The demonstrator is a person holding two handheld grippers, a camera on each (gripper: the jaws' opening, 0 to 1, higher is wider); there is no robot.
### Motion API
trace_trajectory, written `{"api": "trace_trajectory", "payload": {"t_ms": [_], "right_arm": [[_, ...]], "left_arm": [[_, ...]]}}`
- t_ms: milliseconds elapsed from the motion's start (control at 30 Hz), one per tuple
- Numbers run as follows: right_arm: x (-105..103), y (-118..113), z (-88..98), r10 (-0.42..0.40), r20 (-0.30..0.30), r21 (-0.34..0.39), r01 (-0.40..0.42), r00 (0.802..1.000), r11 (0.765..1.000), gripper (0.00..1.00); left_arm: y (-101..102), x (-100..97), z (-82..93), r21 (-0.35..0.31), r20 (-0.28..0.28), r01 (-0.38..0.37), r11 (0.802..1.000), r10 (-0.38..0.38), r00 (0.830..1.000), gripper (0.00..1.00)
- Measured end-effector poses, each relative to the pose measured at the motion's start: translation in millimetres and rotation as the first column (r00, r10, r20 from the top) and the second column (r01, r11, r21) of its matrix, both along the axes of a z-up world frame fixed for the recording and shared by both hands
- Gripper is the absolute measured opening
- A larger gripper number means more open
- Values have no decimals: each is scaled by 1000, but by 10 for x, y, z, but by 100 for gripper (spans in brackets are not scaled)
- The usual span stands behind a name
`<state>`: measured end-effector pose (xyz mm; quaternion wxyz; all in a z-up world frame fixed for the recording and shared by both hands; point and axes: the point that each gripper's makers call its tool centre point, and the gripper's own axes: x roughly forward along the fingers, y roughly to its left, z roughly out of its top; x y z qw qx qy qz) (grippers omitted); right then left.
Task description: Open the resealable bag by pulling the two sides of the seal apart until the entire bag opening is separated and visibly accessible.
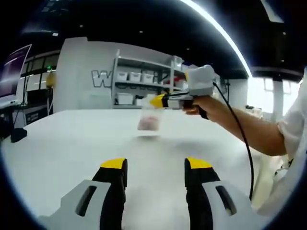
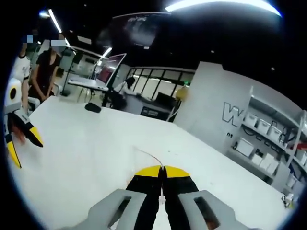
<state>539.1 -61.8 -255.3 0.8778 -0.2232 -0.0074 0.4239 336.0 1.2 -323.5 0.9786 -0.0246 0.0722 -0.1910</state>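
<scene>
White table [image 1: 72,143], plain top, small dark object [image 2: 93,107], perhaps a mouse, at its far edge

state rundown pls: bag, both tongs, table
resealable bag: lifted off the table, hanging from its top edge, something pinkish inside; seal too blurred to tell open or closed
right tongs: shut on the bag's top edge
left tongs: open, holding nothing, apart from the bag
table: white, bare beneath the bag
</scene>
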Motion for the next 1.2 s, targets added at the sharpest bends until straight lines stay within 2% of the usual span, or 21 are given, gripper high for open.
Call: {"api": "trace_trajectory", "payload": {"t_ms": [633, 1200], "right_arm": [[295, -21, -35, -33, -11, -25, 32, 999, 999, 0], [699, 175, -78, -38, -43, -8, 37, 998, 999, 0]], "left_arm": [[11, 2, -6, -4, -6, 0, 1000, 0, 1000, 48], [15, 2, -22, -6, -17, 3, 1000, -3, 1000, 48]]}}
